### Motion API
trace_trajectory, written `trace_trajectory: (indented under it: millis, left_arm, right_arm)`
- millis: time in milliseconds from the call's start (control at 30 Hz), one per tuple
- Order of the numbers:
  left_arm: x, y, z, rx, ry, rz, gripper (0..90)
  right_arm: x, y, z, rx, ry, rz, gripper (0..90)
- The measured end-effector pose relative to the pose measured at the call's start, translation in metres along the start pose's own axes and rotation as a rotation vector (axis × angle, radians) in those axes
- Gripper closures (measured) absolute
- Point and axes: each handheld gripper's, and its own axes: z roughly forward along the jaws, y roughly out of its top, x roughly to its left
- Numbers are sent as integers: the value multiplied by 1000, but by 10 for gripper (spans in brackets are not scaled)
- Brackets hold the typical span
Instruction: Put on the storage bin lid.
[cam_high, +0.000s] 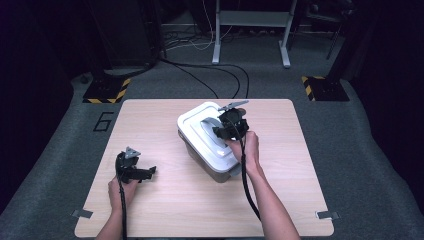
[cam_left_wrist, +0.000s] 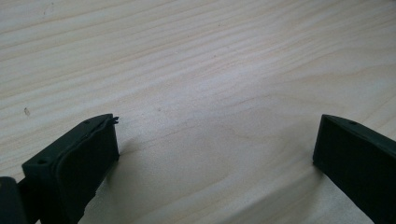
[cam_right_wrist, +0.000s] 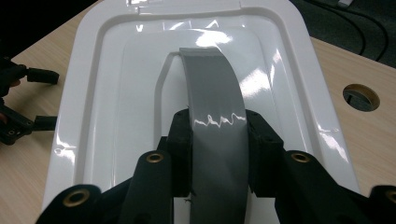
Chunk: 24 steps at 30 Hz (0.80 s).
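Observation:
A grey storage box with a white lid (cam_high: 202, 132) stands on the wooden table (cam_high: 165, 200), right of the middle. A grey curved handle (cam_right_wrist: 215, 107) arches over the lid (cam_right_wrist: 107, 116). My right gripper (cam_high: 226, 129) (cam_right_wrist: 218, 154) is shut on that handle, one black pad on each side of it. My left gripper (cam_high: 146, 172) rests low over bare wood at the left of the table, its jaws wide open around nothing (cam_left_wrist: 215, 154). It also appears at the left edge of the right gripper view (cam_right_wrist: 18, 102).
A round hole (cam_right_wrist: 360, 96) is cut in the tabletop right of the box. Beyond the table lie grey carpet, black cables (cam_high: 210, 75), a metal desk frame (cam_high: 250, 30) and yellow-black striped stand bases (cam_high: 107, 92).

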Motion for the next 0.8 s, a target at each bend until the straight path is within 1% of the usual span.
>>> trace_trajectory:
  millis: [100,133,167,200,267,300,367,400,467,533,567,667,700,733,767,800]
  left_arm:
    - [0,0,0,-1,0,-2,0]
    - [-1,0,1,-13,2,-17,0]
    - [-1,0,1,-10,1,-13,0]
    - [-1,0,1,-13,1,-17,0]
    - [0,0,0,-5,0,-7,0]
    - [-1,0,1,-13,1,-17,0]
    - [-1,0,1,-12,1,-15,0]
    - [0,0,0,5,0,6,0]
    - [0,0,0,0,-1,1,0]
    - [1,0,0,3,1,9,0]
    - [0,0,0,-4,1,-1,0]
    - [0,0,0,-3,2,-5,0]
    - [0,0,0,4,2,4,0]
    - [0,0,0,1,0,-4,0]
    - [1,0,0,9,0,6,0]
    - [-1,0,1,-10,2,-18,0]
  right_arm:
    - [-1,-3,1,-1,5,2,667]
    - [0,-4,0,-1,1,1,667]
    - [1,-4,1,-4,-2,-13,667]
    - [2,-4,1,-2,-6,-15,667]
    - [4,-5,1,-5,-13,-25,667]
    - [4,-5,2,-10,-20,-36,668]
    - [5,-5,1,-6,-25,-43,668]
    - [5,-5,2,-6,-26,-44,667]
    - [4,-4,1,-2,-21,-44,667]
    - [3,-3,2,0,-18,-55,665]
    - [3,-3,1,2,-18,-50,665]
    - [2,-2,1,4,-10,-62,661]
    - [2,-2,1,4,-12,-68,660]
    - [2,-2,1,5,-13,-78,657]
    - [2,-1,1,6,-13,-83,649]
    - [1,-1,0,-3,-12,-79,631]
